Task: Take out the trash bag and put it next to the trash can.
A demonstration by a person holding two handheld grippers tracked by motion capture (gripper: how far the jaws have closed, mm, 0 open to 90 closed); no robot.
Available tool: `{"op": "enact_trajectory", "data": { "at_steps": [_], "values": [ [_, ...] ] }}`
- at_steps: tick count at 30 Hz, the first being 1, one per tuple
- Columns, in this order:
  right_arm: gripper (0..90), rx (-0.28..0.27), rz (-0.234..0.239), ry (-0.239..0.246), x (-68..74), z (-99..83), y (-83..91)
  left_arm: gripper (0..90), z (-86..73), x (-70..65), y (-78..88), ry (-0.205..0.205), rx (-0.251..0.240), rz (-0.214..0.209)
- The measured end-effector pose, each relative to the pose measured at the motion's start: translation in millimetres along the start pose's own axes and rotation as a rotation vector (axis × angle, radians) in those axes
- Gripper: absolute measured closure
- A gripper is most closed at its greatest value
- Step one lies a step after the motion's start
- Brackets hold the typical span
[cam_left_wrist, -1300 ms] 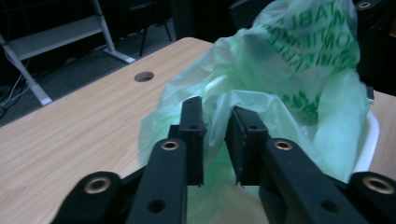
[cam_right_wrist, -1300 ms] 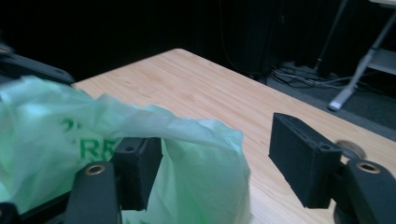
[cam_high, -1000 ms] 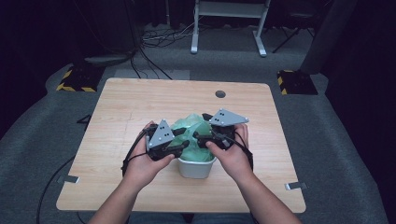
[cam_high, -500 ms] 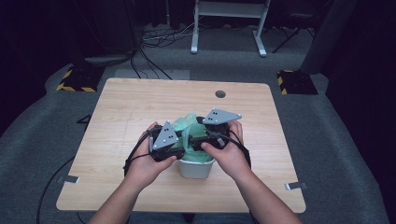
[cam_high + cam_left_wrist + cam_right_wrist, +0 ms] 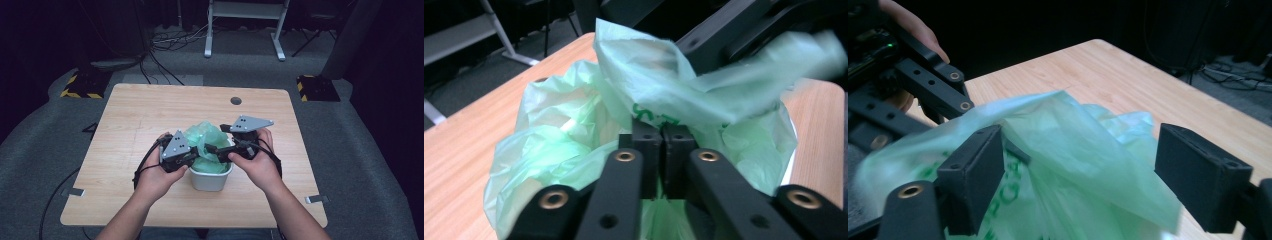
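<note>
**Green bag pinched at a white bin, near edge of table**

High view: a small white bin (image 5: 210,175) on the wooden table (image 5: 140,115), close to the near edge and about midway across. Lined with a thin green plastic bag (image 5: 205,135), its crumpled top puffed up above the rim on the far side. Left gripper (image 5: 192,155) just left of the bin, held in the left hand (image 5: 157,175), pointing in over the rim at the bag. Right gripper (image 5: 215,150) just right of the bin, held in the right hand (image 5: 257,162), reaching in across the top. Beyond the bin, a dark round hole (image 5: 236,100) near the far edge of the table.

Left gripper view: jaws pressed together above the bin, pinching a fold of the green plastic bag (image 5: 574,130) that bears green print. More film billowing beyond and to both sides. Black frame of the other gripper (image 5: 724,35) right behind the bag.

Right gripper view: jaws spread wide over the bin, a sheet of the green plastic bag (image 5: 1068,150) draped between them, lying against one pad (image 5: 975,172) and clear of the other. Left gripper's black arms (image 5: 928,87) beyond the bag, fingers (image 5: 910,25) behind.
</note>
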State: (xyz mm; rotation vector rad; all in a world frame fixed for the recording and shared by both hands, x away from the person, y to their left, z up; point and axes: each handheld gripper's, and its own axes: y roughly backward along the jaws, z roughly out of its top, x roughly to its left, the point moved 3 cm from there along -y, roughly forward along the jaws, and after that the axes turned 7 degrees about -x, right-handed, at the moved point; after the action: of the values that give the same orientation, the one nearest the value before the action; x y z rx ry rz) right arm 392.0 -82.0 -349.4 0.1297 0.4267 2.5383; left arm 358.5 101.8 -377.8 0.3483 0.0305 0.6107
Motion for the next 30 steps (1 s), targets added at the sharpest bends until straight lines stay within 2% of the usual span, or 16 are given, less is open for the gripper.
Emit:
{"op": "enact_trajectory", "data": {
  "at_steps": [4, 5, 7, 11, 14, 18, 22, 25, 28, 30],
  "values": [
    [18.3, -0.009, -0.019, -0.003, -5.4, -2.8, 14.2, 89.2, 1.9, 4.9, 1.0, 0.045, -0.028, 0.020],
    [17.7, -0.001, -0.016, 0.001, -5.4, -4.3, 15.3, 89.1, 1.8, 5.1, 0.2, 0.065, -0.033, 0.015],
    [17.7, 0.027, 0.006, 0.017, -2.8, -8.0, 13.2, 89.0, 2.0, 6.1, -0.8, 0.069, -0.031, 0.017],
    [18.4, 0.068, 0.053, 0.061, 7.8, -13.9, -2.9, 88.5, 5.0, 4.7, -2.8, 0.063, -0.040, 0.021],
    [18.6, 0.096, 0.062, 0.095, 13.9, -16.4, -18.4, 87.6, 8.0, 2.3, -3.4, 0.074, -0.049, 0.015],
    [20.7, 0.119, 0.072, 0.113, 20.2, -17.3, -33.2, 87.3, 10.8, 1.6, -1.9, 0.070, -0.058, 0.010],
    [34.2, 0.144, 0.091, 0.089, 20.3, -20.0, -41.9, 87.4, 12.1, 0.0, 0.1, 0.052, -0.067, 0.009],
    [63.0, 0.163, 0.132, 0.068, 20.3, -21.8, -42.6, 86.3, 11.7, -0.4, 2.0, 0.046, -0.073, 0.010],
    [80.4, 0.179, 0.143, 0.076, 20.6, -21.9, -40.6, 77.3, 10.4, 1.0, 4.2, 0.028, -0.094, 0.023],
    [85.2, 0.175, 0.151, 0.064, 20.6, -21.7, -39.7, 63.7, 8.6, 3.0, 6.3, 0.004, -0.116, 0.056]
  ]
}}
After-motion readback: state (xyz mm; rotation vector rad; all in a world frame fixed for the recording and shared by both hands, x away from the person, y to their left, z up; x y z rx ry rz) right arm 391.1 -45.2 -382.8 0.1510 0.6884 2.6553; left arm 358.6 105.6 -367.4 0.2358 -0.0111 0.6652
